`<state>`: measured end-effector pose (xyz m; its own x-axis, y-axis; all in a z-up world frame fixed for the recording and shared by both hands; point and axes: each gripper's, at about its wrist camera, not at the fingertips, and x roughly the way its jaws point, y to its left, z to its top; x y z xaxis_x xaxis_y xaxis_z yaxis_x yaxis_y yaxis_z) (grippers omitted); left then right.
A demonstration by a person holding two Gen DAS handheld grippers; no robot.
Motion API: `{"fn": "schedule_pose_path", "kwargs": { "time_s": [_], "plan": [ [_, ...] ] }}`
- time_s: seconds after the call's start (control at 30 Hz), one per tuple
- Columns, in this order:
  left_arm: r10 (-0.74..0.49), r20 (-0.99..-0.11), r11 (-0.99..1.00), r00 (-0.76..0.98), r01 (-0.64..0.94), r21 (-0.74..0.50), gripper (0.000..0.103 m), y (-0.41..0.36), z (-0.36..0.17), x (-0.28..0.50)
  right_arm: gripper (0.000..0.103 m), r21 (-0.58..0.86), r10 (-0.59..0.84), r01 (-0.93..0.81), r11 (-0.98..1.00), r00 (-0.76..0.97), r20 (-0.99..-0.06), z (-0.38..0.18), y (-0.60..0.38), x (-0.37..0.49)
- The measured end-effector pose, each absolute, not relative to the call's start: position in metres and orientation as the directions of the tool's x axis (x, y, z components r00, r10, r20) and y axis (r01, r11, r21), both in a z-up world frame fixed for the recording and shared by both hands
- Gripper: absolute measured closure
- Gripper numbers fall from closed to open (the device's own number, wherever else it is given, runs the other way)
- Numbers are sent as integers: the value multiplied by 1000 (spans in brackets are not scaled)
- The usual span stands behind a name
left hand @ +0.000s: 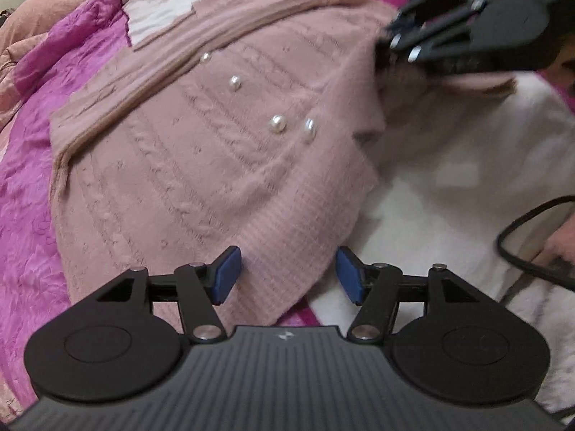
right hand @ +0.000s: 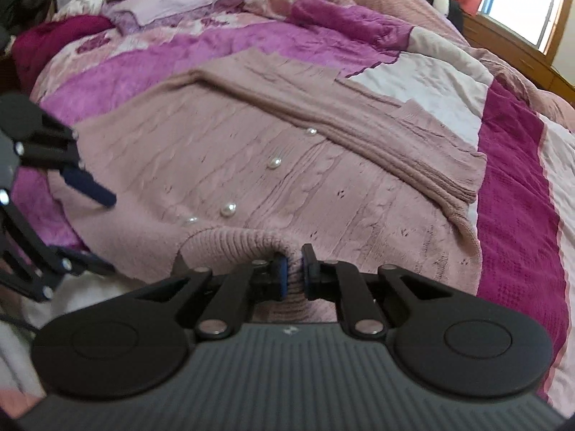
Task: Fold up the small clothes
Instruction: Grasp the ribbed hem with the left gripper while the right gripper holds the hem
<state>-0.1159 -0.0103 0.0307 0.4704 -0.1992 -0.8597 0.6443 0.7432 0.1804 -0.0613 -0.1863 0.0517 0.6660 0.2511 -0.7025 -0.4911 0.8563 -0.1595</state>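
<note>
pinching the ribbed hem of the pink cardigan (right hand: 251, 179) with the right tool (right hand: 293, 269) | left tool (left hand: 284, 274) spread wide, nothing in it | cardigan lying on the bed quilt (right hand: 517, 194)

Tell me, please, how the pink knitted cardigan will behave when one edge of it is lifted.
The cardigan is probably floppy: its ribbed edge bunches where the right gripper pinches it. The loose part will likely sag and drag on the bedspread, since the knit looks thick. The pearl buttons may catch in folds.
</note>
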Motion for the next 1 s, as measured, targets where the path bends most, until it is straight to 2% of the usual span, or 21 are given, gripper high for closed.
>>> {"fn": "schedule_pose_path", "kwargs": {
  "time_s": [0.23,0.5,0.63,0.7,0.87,1.0],
  "plan": [
    [4,-822,782,570,511,358,37,10,17,-102,92,-159,251,-496,854,659,-709,48,-187,-66],
    [-3,-826,831,564,461,312,37,30,11,-87,89,-129,213,-482,866,590,-779,19,-185,-74],
    [-16,-820,839,572,454,299,39,31,9,-83,82,-186,146,-473,861,582,-800,9,-177,-78],
    [-40,-814,843,579,457,283,45,32,10,-82,82,-212,128,-476,854,586,-800,8,-174,-79],
    [-93,-807,848,582,472,242,74,32,14,-85,82,-242,97,-478,844,581,-808,4,-169,-77],
    [-122,-802,855,584,473,215,86,31,16,-85,83,-234,93,-465,853,579,-810,4,-168,-74]
  ]
}}
